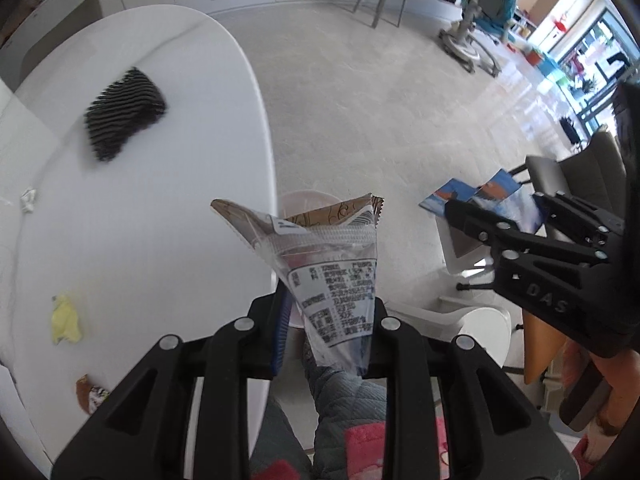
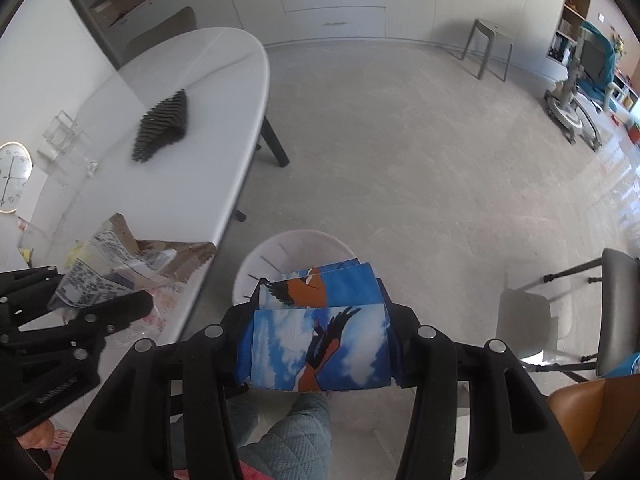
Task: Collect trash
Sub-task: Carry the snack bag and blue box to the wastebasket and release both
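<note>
My left gripper (image 1: 329,312) is shut on a clear plastic snack wrapper (image 1: 332,264) with printed text and a brown top, held beside the table edge above a white bin (image 1: 308,200). My right gripper (image 2: 320,320) is shut on a blue folded carton (image 2: 320,340) with a bird picture, held right over the white bin (image 2: 296,248) on the floor. The right gripper also shows in the left wrist view (image 1: 492,220), and the left gripper in the right wrist view (image 2: 132,304). On the white table (image 1: 160,200) lie a yellow crumpled paper (image 1: 66,320), a brown wrapper (image 1: 90,396) and a small white scrap (image 1: 29,199).
A black-and-white striped cloth (image 1: 124,114) lies on the table's far part. A grey stool (image 2: 490,46) and a wheeled chair (image 2: 580,92) stand across the floor. Chairs (image 2: 616,312) are at the right. A clock (image 2: 12,176) leans at the left.
</note>
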